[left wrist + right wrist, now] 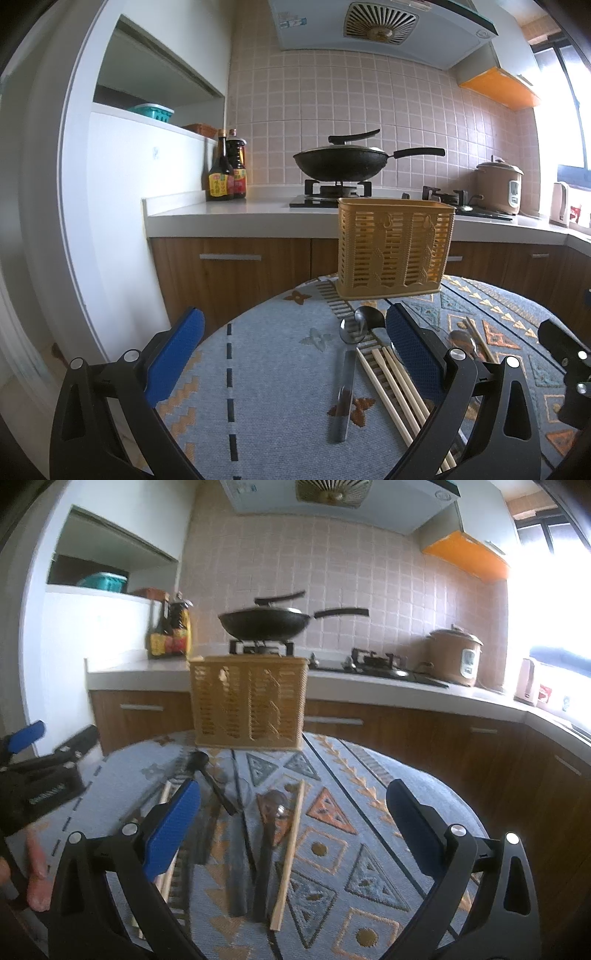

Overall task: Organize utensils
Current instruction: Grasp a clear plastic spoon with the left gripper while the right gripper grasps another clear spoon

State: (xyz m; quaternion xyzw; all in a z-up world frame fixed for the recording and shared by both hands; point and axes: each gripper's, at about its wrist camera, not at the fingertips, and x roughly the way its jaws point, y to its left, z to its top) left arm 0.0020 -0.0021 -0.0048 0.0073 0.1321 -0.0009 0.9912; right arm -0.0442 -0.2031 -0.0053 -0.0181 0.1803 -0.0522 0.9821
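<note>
One woven patterned tablecloth [266,354] bears one slotted yellow plastic utensil basket [394,248] at twelve o'clock. Below it lie three wooden chopsticks [393,391] and one metal spoon [345,373]. Left gripper [295,350] and right gripper [293,823] both gape apart, empty.

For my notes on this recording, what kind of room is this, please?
Most likely a home kitchen. A black wok sits on a gas stove under a range hood, a rice cooker stands on the counter, and sauce bottles stand by the tiled wall.
</note>
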